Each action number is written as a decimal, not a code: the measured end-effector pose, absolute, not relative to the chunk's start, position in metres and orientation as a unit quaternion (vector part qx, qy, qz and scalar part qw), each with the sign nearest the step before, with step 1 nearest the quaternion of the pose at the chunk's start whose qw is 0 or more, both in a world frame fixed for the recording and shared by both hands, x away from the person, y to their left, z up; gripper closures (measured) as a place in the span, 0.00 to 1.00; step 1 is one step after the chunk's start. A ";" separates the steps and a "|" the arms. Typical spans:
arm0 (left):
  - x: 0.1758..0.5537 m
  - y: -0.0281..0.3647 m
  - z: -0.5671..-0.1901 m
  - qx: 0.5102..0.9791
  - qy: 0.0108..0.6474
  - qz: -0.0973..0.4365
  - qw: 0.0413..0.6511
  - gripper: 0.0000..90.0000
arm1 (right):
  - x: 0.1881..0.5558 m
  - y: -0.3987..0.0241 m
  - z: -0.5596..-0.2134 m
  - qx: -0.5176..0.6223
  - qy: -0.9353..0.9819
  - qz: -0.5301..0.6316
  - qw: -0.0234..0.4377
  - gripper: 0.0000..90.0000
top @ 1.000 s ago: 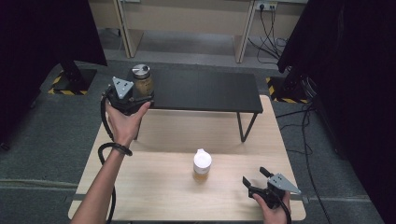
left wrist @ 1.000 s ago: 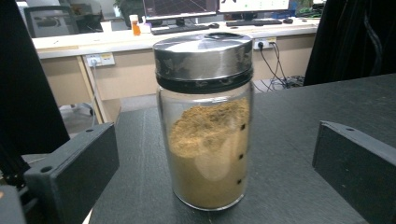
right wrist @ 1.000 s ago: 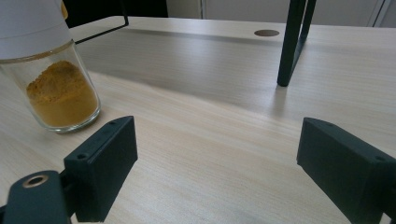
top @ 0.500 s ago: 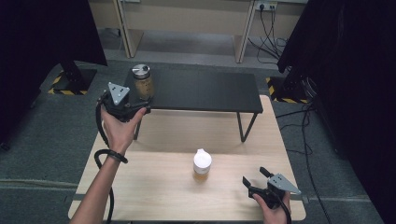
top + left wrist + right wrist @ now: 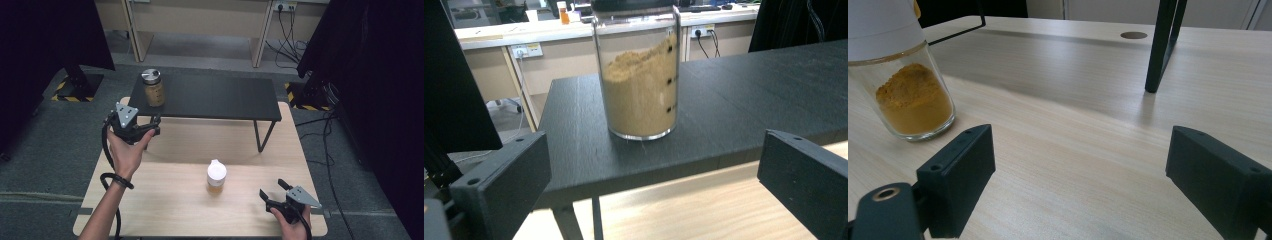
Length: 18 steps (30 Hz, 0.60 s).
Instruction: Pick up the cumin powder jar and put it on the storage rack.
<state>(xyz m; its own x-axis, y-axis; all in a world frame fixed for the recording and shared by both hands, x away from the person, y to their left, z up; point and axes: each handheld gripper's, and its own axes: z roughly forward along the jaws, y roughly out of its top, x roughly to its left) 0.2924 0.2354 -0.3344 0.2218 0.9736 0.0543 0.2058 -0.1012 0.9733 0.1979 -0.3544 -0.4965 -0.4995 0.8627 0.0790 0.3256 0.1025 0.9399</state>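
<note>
A clear jar (image 5: 153, 89) with a metal lid, holding tan powder, stands at the left end of a low black shelf (image 5: 225, 100); in the left gripper view the jar (image 5: 640, 85) is straight ahead. My left gripper (image 5: 152, 125) hangs in front of the shelf's left edge, a short way from the jar, its jaws open and empty (image 5: 654, 150). A small glass jar with a white cap (image 5: 216, 175) and orange powder sits mid-table. My right gripper (image 5: 272, 188) rests low at the table's near right, open and empty, with the small jar (image 5: 903, 95) off to its left.
The shelf stands on thin black legs (image 5: 260, 136) on a light wooden table (image 5: 170, 200). One leg (image 5: 1160, 45) rises ahead of the right gripper. Dark curtains flank the table, and cables lie on the floor at right.
The left gripper has drawn back from the jar on the shelf, toward the person and lower. The right gripper and both jars have stayed put.
</note>
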 end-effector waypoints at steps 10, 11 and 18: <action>0.280 0.238 -0.352 0.629 0.475 0.396 0.471 0.00 | 0.198 -0.354 -0.496 0.427 0.696 0.515 0.261 0.14; 0.278 0.239 -0.354 0.630 0.474 0.395 0.471 0.00 | 0.198 -0.354 -0.496 0.427 0.696 0.515 0.261 0.14; 0.265 0.242 -0.366 0.635 0.472 0.388 0.472 0.00 | 0.198 -0.353 -0.496 0.426 0.698 0.513 0.261 0.14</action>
<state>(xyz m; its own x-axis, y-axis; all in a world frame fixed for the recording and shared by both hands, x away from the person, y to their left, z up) 0.2655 0.2419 -0.3659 0.2527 0.9664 0.0480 0.2330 -0.1089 0.9664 0.1982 -0.3533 -0.4957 -0.5001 0.8629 0.0724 0.3269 0.1107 0.9386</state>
